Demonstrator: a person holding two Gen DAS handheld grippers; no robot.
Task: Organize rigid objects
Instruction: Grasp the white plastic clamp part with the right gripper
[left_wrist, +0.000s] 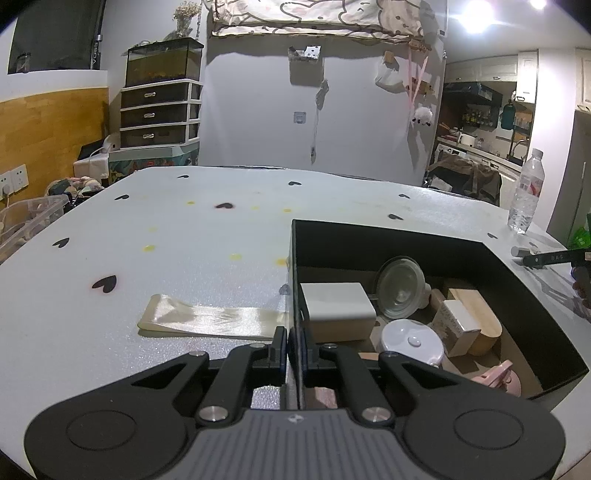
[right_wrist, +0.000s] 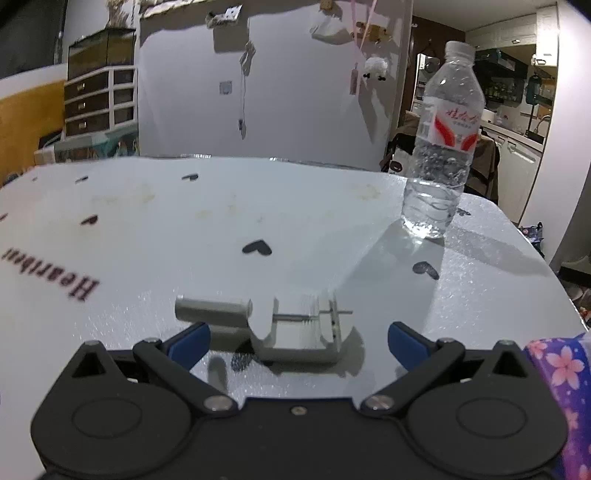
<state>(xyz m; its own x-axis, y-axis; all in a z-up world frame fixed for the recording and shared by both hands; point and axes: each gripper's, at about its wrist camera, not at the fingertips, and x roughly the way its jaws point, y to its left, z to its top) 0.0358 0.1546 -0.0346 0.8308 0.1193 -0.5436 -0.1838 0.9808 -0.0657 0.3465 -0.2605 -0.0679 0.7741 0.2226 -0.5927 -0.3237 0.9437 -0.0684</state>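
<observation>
A black open box (left_wrist: 369, 236) stands on the white table and holds several rigid items: a white block (left_wrist: 338, 306), a clear round lid (left_wrist: 400, 286), a white round lid (left_wrist: 410, 341), a wooden piece (left_wrist: 476, 314) and a pink item (left_wrist: 498, 376). My left gripper (left_wrist: 294, 345) is shut on the box's left wall, one finger on each side of it. My right gripper (right_wrist: 299, 341) is open, its fingers on either side of a grey metal clamp (right_wrist: 291, 325) that lies on the table between them.
A water bottle (right_wrist: 439, 147) stands at the far right of the table, also in the left wrist view (left_wrist: 526, 192). A folded clear plastic bag (left_wrist: 214, 319) lies left of the box. A clear bin (left_wrist: 26, 221) sits off the table's left edge.
</observation>
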